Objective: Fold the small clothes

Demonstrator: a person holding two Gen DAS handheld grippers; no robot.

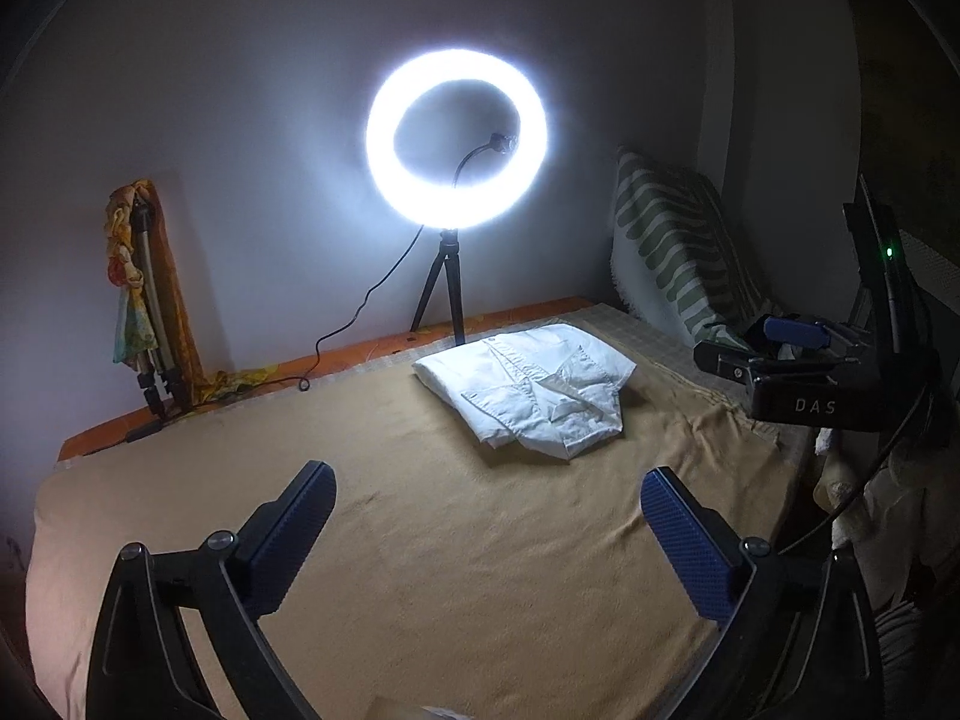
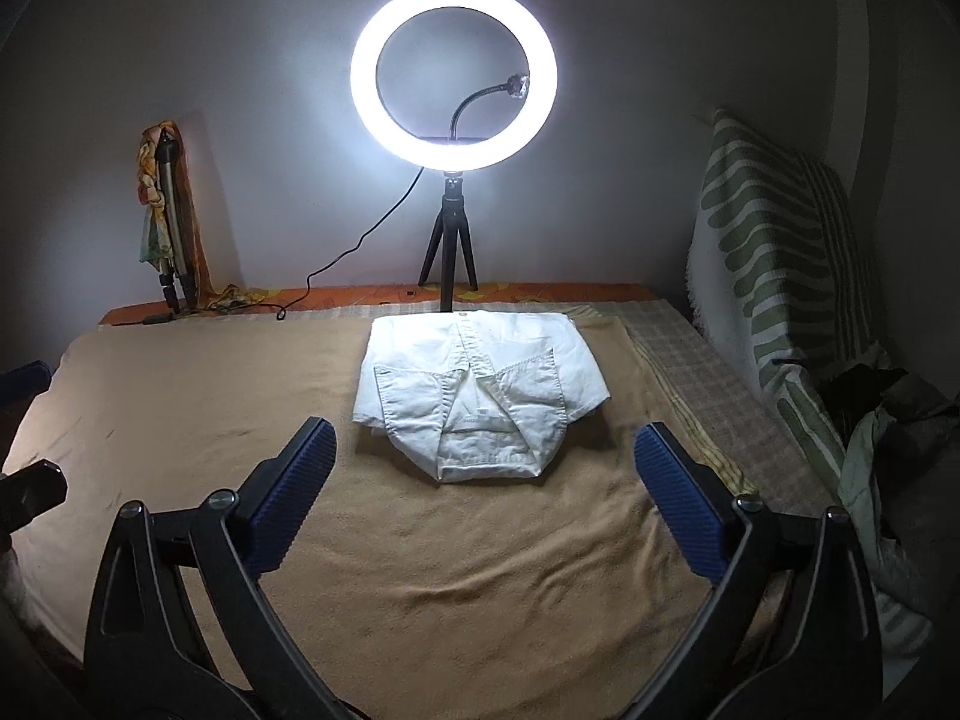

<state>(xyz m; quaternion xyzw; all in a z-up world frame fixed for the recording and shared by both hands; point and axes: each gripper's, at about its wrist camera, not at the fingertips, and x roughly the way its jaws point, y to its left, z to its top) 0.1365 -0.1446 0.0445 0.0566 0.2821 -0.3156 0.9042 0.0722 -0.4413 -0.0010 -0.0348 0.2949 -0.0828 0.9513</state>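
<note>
Folded white shirt flat on tan blanket, just ahead of right tool; left tool further off. Both tools spread apart, empty.

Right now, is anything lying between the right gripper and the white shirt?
Nothing visible: only bare tan blanket lies between the open right gripper and the folded white shirt.
</note>
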